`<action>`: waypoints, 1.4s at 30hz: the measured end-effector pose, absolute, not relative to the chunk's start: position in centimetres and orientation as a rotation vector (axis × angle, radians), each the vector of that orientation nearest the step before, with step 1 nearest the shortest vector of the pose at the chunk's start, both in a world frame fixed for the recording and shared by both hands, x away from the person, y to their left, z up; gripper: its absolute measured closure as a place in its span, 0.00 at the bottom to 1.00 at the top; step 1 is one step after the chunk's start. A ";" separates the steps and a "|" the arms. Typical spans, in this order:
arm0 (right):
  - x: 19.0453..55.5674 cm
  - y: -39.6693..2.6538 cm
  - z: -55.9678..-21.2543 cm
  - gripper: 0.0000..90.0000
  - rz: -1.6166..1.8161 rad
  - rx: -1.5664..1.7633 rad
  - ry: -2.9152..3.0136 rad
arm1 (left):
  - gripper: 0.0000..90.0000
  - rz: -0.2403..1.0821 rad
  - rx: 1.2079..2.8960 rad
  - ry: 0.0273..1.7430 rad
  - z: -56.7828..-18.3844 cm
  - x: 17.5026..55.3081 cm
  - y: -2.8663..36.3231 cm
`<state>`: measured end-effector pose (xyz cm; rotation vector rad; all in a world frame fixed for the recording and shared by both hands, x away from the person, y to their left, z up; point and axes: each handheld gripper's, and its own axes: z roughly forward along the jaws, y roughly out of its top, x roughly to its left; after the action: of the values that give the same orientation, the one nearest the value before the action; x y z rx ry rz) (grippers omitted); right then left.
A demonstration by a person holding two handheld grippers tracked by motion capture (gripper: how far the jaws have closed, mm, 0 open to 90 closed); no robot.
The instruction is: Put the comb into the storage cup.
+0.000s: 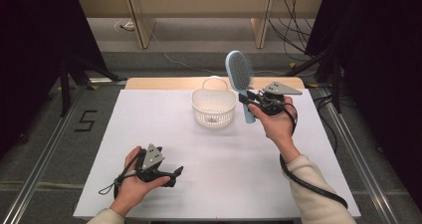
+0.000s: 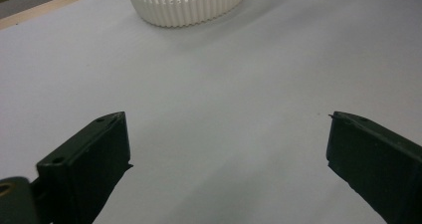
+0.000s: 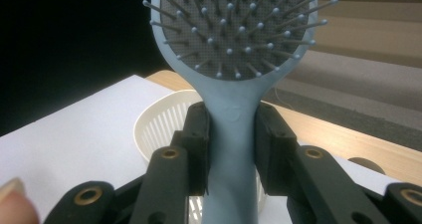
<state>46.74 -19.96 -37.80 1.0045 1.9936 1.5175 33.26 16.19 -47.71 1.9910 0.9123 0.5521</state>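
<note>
Blue hairbrush (image 3: 234,114) clamped in right gripper (image 3: 231,149), left gripper (image 2: 226,149) open, empty, no legible writing.

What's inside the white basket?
The white basket looks empty where its inside shows in the high view. Its near wall hides part of the bottom, so that part can't be checked.

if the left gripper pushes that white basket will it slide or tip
The basket would probably slide: it looks squat and wide, resting flat on the smooth white table. Its slotted plastic walls suggest it is light, so a gentle push may be enough. A push high at the rim could perhaps tilt it.
</note>
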 end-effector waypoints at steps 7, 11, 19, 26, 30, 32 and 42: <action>46.9 -19.8 -37.8 0.78 1.518 1.007 1.996 | 0.03 0.553 1.993 0.913 -47.7 33.3 16.2; 47.0 -19.7 -37.8 0.78 1.518 1.007 2.000 | 0.03 0.551 1.991 0.914 -47.7 33.3 16.1; 47.2 -19.5 -37.9 0.78 1.524 1.008 2.001 | 0.03 0.552 1.991 0.914 -47.7 33.3 16.1; 47.4 -19.5 -37.9 0.78 1.522 1.014 1.999 | 0.03 0.550 1.992 0.914 -47.8 33.3 16.1; 47.5 -19.5 -37.9 0.78 1.527 1.016 1.995 | 0.03 0.551 1.991 0.915 -47.8 33.3 16.2; 47.6 -19.5 -37.8 0.78 1.528 1.017 1.994 | 0.03 0.551 1.991 0.915 -47.7 33.3 16.2; 47.9 -19.3 -37.8 0.78 1.526 1.019 1.992 | 0.03 0.551 1.992 0.914 -47.7 33.3 16.2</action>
<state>47.88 -19.33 -37.81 1.0193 1.9920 1.5263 33.29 16.16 -47.74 1.9924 0.9139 0.5509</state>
